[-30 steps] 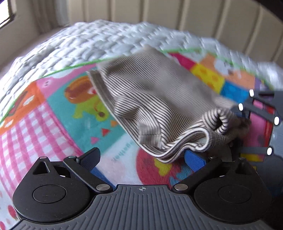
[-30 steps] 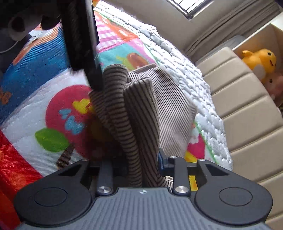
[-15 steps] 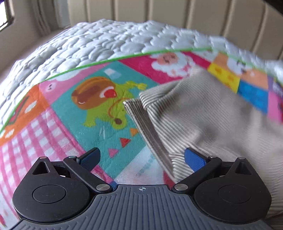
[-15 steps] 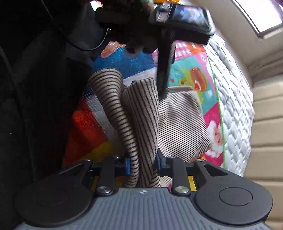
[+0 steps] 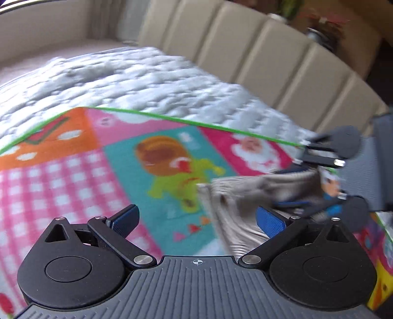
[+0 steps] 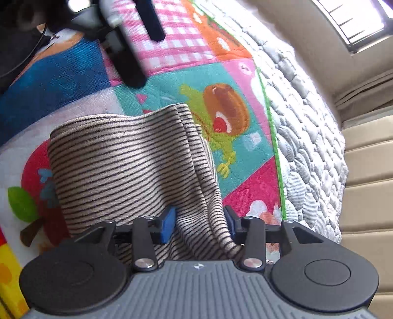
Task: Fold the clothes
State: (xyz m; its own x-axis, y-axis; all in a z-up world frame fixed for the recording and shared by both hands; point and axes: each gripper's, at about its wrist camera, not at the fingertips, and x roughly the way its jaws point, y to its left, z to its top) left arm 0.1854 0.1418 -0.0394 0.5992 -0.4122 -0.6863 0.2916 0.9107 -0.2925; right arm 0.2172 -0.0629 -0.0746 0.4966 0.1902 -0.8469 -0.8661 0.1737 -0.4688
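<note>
A folded beige garment with thin dark stripes (image 6: 118, 162) lies on the colourful play mat (image 6: 172, 49). My right gripper (image 6: 200, 220) is at its near edge. The jaws are opening, and a bunched fold of the fabric still sits loosely between the blue pads (image 6: 168, 224). In the left wrist view the garment (image 5: 233, 196) is a blur at the right, just beyond the right fingertip (image 5: 269, 222). My left gripper (image 5: 196, 213) hovers open over the mat with nothing between its fingers. Its dark fingers (image 6: 130, 61) show at the top of the right wrist view.
The mat (image 5: 61, 184) covers part of a white quilted bedspread (image 5: 122, 78). A beige padded headboard (image 5: 270, 61) rises behind the bed. A bright window (image 6: 356, 19) is at the far corner. A person's dark clothing fills the upper left of the right wrist view.
The garment, held up and bunched before, now lies spread on the mat. The right jaws stand wider around the fold. The left gripper has drawn away from the garment, which now sits at its right.
</note>
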